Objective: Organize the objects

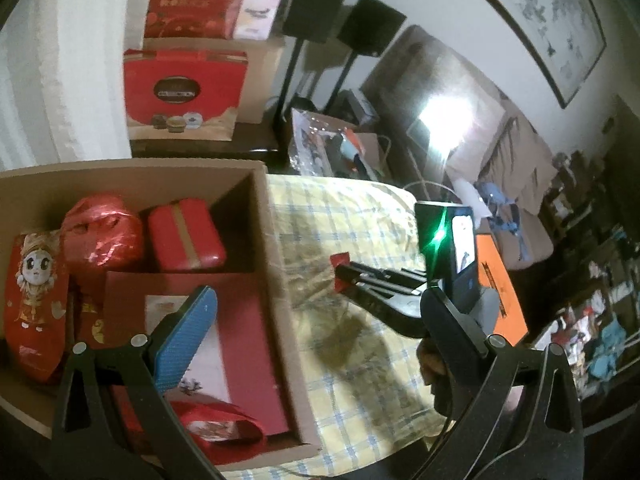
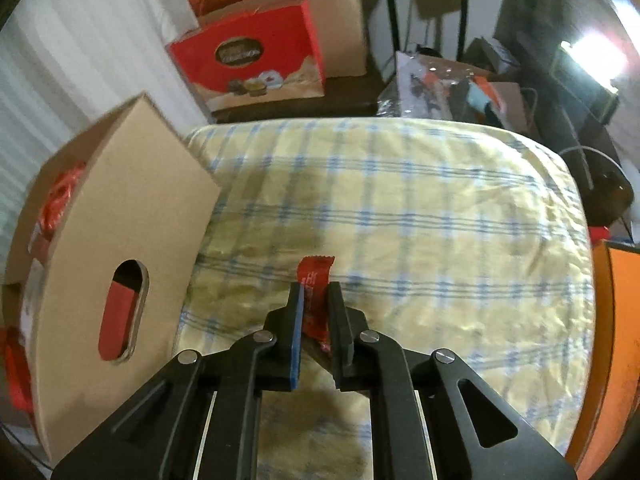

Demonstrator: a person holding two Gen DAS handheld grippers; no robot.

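Observation:
My right gripper (image 2: 316, 286) is shut on a small red sachet (image 2: 316, 268), held a little above the yellow checked cloth (image 2: 400, 208). The left wrist view shows that same gripper (image 1: 346, 274) with the red sachet (image 1: 340, 260) at its tip, just right of the cardboard box (image 1: 276, 240). The box holds a red tin (image 1: 186, 236), a red foil bag (image 1: 102, 232), a cartoon-printed red packet (image 1: 36, 296) and a flat red gift bag (image 1: 240, 340). My left gripper (image 1: 318, 294) stands wide open over the box's right wall, with nothing between its fingers.
The box's side wall with a handle hole (image 2: 120, 308) rises left of my right gripper. Red gift boxes (image 1: 184, 92) are stacked behind the bed, beside two speaker stands (image 1: 292, 60). An orange box (image 2: 616, 340) lies at the right edge, and clutter fills the far right.

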